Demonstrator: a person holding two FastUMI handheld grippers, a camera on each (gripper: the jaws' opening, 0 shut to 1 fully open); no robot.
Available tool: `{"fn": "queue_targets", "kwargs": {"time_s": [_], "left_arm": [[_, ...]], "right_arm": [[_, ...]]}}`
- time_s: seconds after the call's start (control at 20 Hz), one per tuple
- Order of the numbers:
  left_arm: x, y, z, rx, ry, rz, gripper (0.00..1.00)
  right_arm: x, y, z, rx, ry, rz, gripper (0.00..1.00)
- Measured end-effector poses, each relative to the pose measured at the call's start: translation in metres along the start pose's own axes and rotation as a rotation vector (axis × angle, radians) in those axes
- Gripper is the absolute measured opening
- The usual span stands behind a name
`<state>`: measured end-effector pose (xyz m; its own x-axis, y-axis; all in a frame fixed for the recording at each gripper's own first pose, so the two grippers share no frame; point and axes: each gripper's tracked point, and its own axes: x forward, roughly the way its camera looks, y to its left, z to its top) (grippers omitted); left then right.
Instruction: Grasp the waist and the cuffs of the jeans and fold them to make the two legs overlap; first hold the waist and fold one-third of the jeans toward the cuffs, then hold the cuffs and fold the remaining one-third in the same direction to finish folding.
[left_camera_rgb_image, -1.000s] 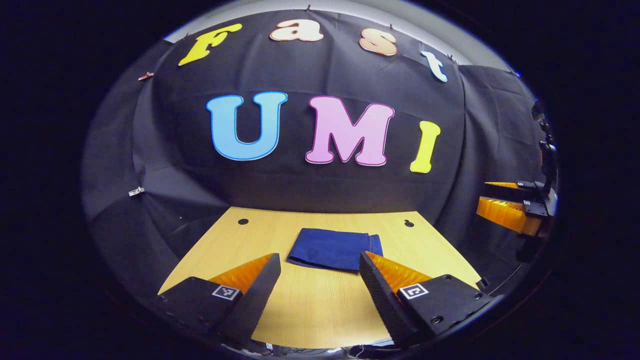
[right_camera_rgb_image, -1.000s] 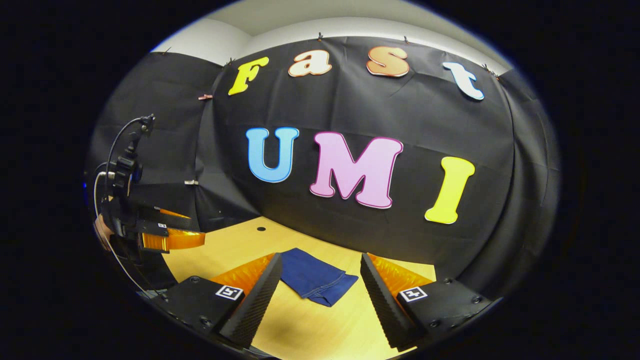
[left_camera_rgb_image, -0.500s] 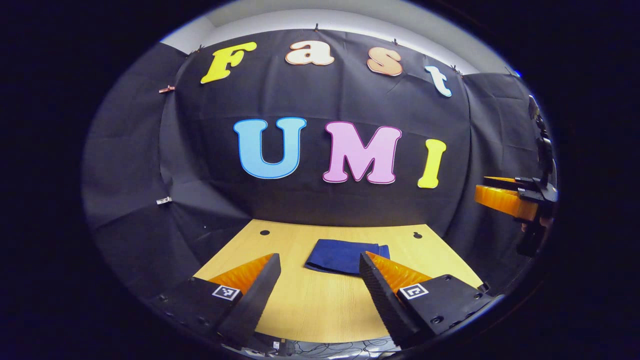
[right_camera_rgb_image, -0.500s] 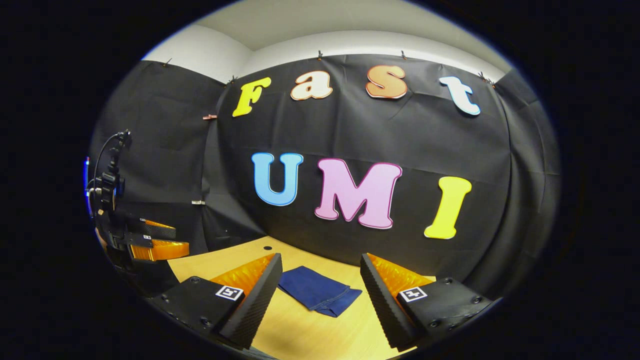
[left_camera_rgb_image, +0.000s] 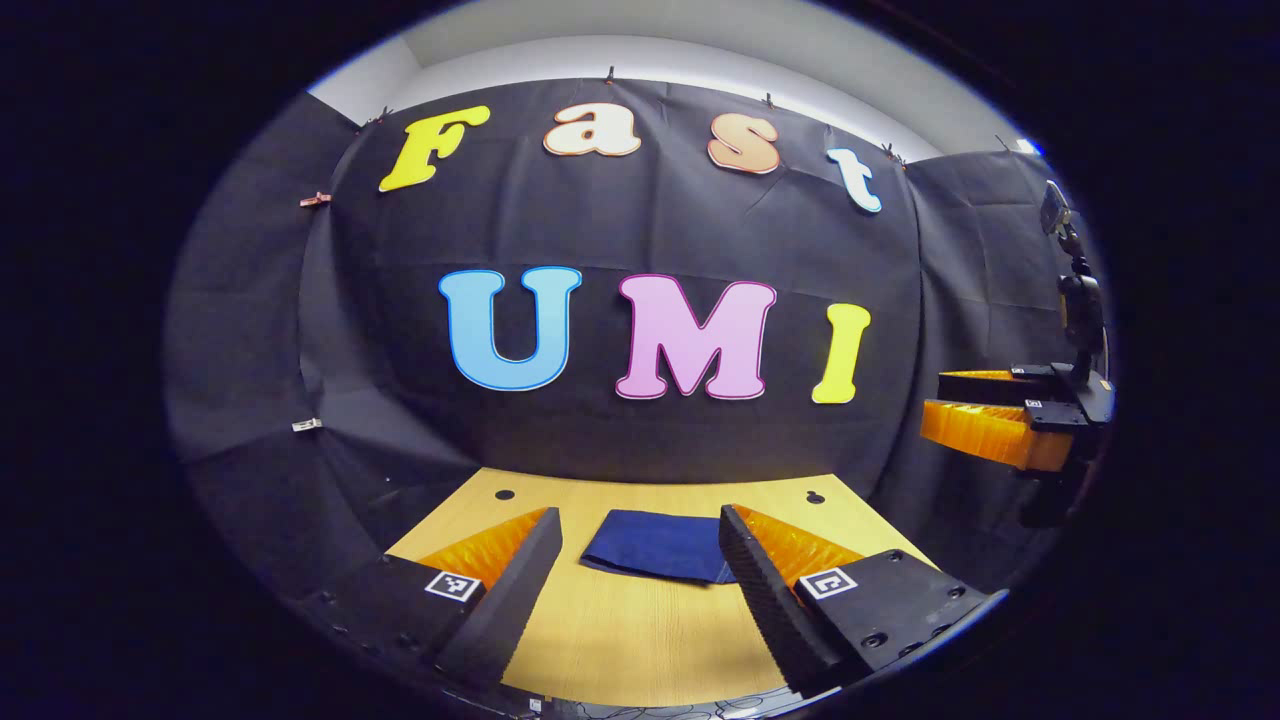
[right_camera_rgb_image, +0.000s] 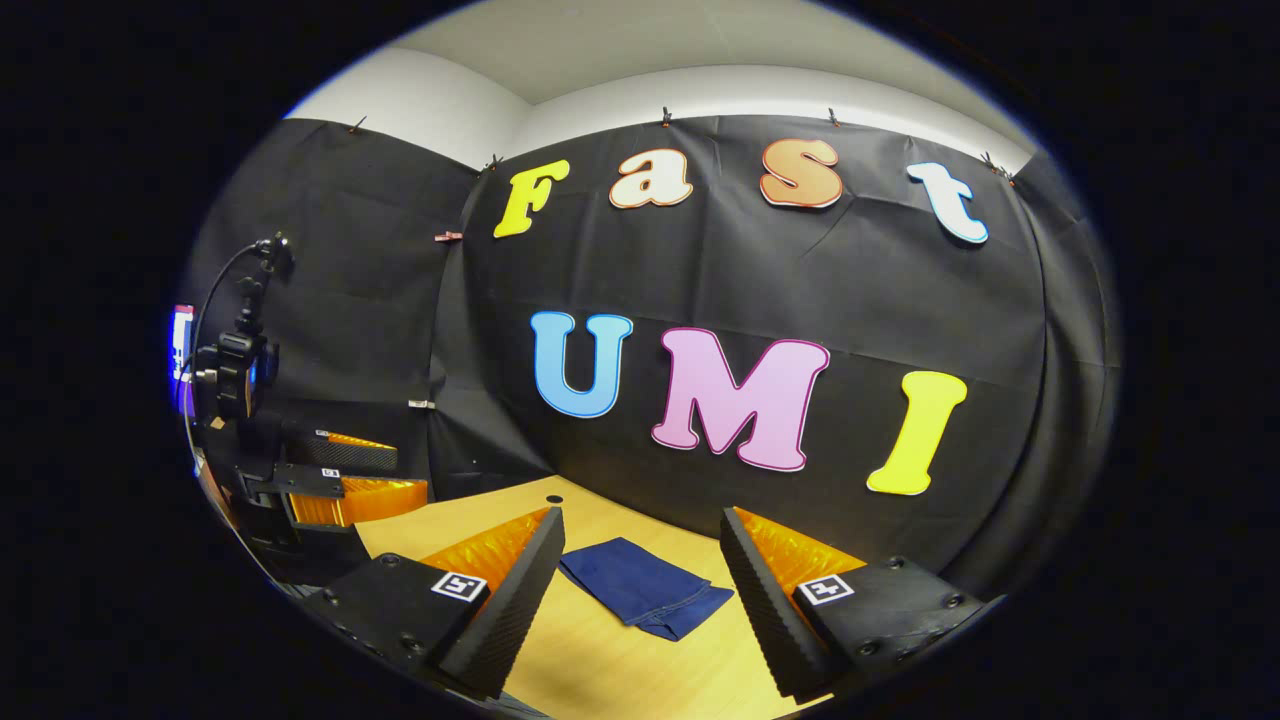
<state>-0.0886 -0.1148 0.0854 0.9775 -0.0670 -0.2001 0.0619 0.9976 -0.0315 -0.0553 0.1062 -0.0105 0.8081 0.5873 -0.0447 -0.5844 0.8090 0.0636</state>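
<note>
You held both tongs released above the table (left_camera_rgb_image: 640, 640); the folded jeans (left_camera_rgb_image: 655, 545) lay ahead, between the left gripper (left_camera_rgb_image: 640, 530) fingers; the right gripper (right_camera_rgb_image: 640, 530) gripped nothing.

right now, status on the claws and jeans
Left claw and right claw open, holding nothing. Jeans folded flat on table. Nothing in the way.

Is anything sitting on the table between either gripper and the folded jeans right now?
Nothing visible does. The jeans lie folded on the bare table, with the left gripper and right gripper both open and held apart from them.
</note>
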Motion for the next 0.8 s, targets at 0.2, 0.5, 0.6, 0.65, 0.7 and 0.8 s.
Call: {"fn": "queue_targets", "kwargs": {"time_s": [0.2,0.5,0.6,0.65,0.7,0.8], "left_arm": [[0.005,0.0,0.008,0.024,-0.027,-0.001,0.99],[0.007,-0.002,0.006,-0.001,-0.066,-0.042,0.99],[0.012,-0.005,0.003,-0.027,-0.064,-0.06,0.99],[0.016,-0.007,0.004,-0.042,-0.062,-0.059,0.99],[0.017,-0.009,0.01,-0.057,-0.073,-0.063,1.0],[0.017,-0.018,0.026,-0.066,-0.109,-0.082,1.0]], "right_arm": [[-0.013,-0.015,-0.005,0.013,0.006,-0.035,0.96],[-0.028,-0.028,-0.011,0.034,0.028,-0.116,0.96],[-0.036,-0.033,-0.01,0.015,0.032,-0.132,0.96],[-0.041,-0.038,-0.009,0.002,0.033,-0.147,0.96],[-0.047,-0.045,-0.006,-0.01,0.026,-0.165,0.96],[-0.058,-0.057,0.004,-0.017,-0.005,-0.197,0.96]]}}
